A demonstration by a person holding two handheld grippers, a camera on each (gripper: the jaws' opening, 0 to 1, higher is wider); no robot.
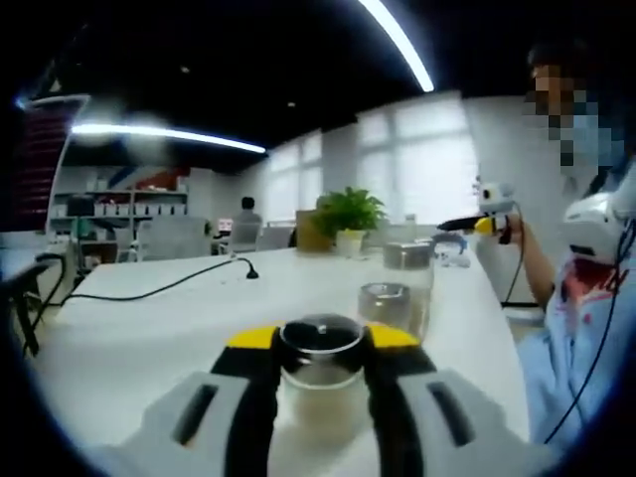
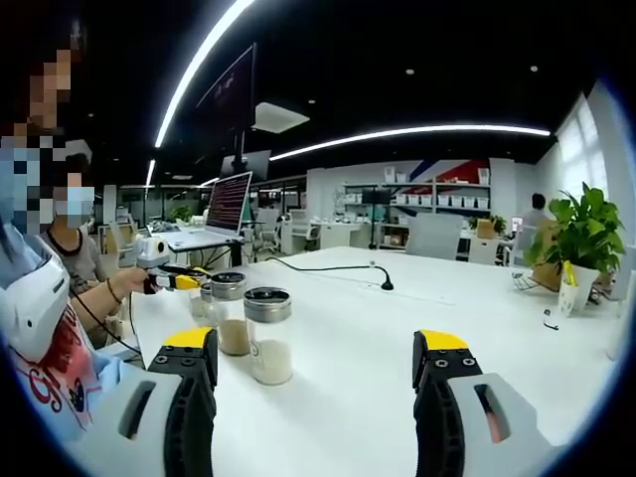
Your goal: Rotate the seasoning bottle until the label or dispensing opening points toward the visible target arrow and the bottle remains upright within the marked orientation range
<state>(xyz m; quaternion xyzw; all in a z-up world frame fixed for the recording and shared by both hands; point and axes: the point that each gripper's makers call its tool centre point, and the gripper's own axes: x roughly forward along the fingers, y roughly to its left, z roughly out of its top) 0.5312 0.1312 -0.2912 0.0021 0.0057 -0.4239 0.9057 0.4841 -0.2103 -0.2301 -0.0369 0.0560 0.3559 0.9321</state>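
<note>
Gripping a seasoning bottle (image 1: 320, 373) upright between its jaws, the left gripper (image 1: 320, 343) sits over the white table (image 1: 149, 328); the right gripper (image 2: 316, 363) hangs wide, nothing held, two more jars (image 2: 248, 320) just left.

- From my seat both feeds look evenly lit and fairly bright below, dark across the black ceiling.
- Light comes from the ceiling strip lights (image 1: 402, 45), running toward 1 o'clock in the left gripper view and toward 11 o'clock in the right gripper view, where they bloom slightly.
- The windows (image 1: 427, 159) wash out white.
- The white table (image 2: 338, 328) reflects softly; shadows on it are faint.
- Fisheye bending curves lines near the edges, and I see softening there.
- The left gripper view looks hazier overall.
</note>
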